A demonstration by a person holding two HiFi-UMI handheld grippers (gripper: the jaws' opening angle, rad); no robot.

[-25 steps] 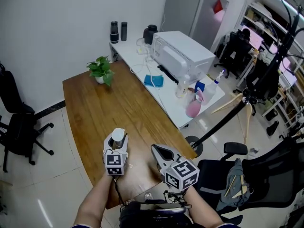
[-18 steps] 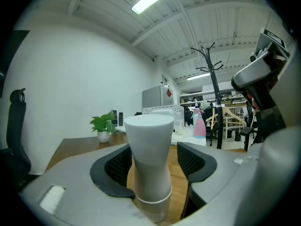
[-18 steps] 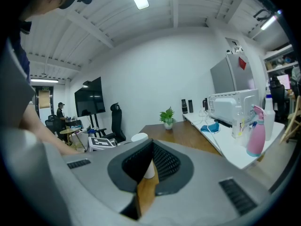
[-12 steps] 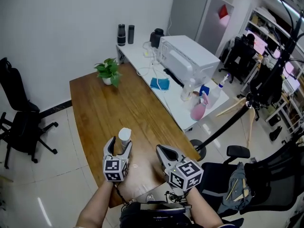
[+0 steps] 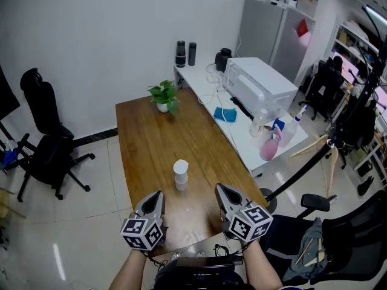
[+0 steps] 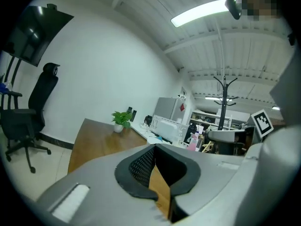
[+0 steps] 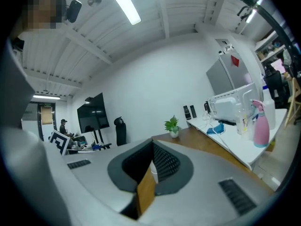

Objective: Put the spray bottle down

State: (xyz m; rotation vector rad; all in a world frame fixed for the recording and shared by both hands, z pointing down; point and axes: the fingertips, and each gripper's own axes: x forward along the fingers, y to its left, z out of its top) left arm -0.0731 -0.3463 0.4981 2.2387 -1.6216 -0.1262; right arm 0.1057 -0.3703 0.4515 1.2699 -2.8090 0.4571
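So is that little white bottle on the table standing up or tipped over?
Upright: the white bottle stands on its base on the wooden table, nothing touching it.

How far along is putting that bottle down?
Done, it seems: the bottle stands upright on the table, touching neither gripper. In hand: nothing; the left gripper and right gripper are shut and empty, at the table's near end. Left: nothing apparent.

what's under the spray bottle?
Bare wooden table; the spray bottle stands upright on it, nothing else visible beneath. The spot under its base is covered.
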